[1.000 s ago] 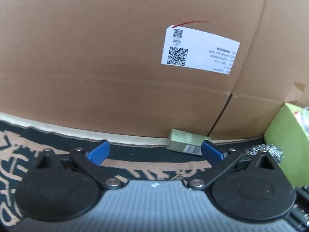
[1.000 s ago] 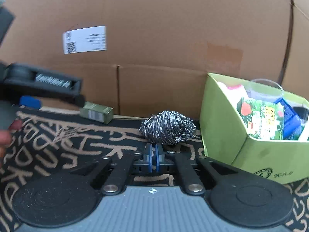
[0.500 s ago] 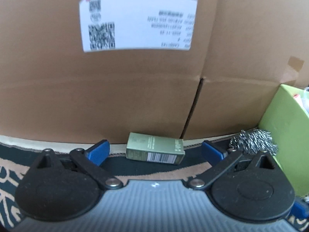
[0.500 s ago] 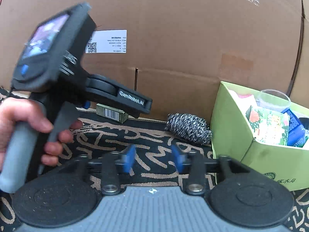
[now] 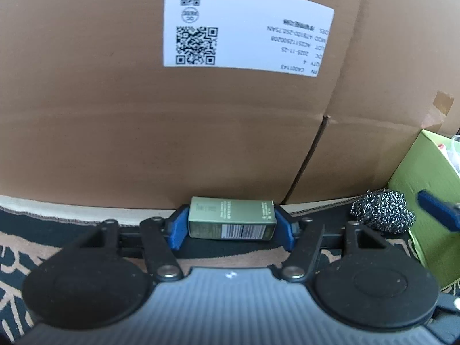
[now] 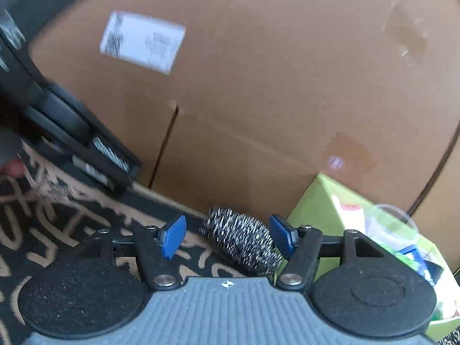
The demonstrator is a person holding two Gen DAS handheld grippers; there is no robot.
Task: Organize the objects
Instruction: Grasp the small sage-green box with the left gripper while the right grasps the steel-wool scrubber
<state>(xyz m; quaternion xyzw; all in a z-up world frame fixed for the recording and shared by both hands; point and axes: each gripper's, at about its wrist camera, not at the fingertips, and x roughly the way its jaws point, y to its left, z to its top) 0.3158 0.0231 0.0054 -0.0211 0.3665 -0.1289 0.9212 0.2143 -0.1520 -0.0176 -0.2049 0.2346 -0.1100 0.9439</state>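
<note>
On cardboard point(image 5: 86, 115), white label point(image 5: 247, 28) reads "2025-11-25"

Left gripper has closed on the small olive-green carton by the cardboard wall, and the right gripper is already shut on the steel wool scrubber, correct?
Not quite. The right wrist view shows the right gripper open, its blue fingers straddling the steel wool scrubber with a gap on one side. The left gripper is indeed clamped on the small olive-green carton by the cardboard wall.
</note>
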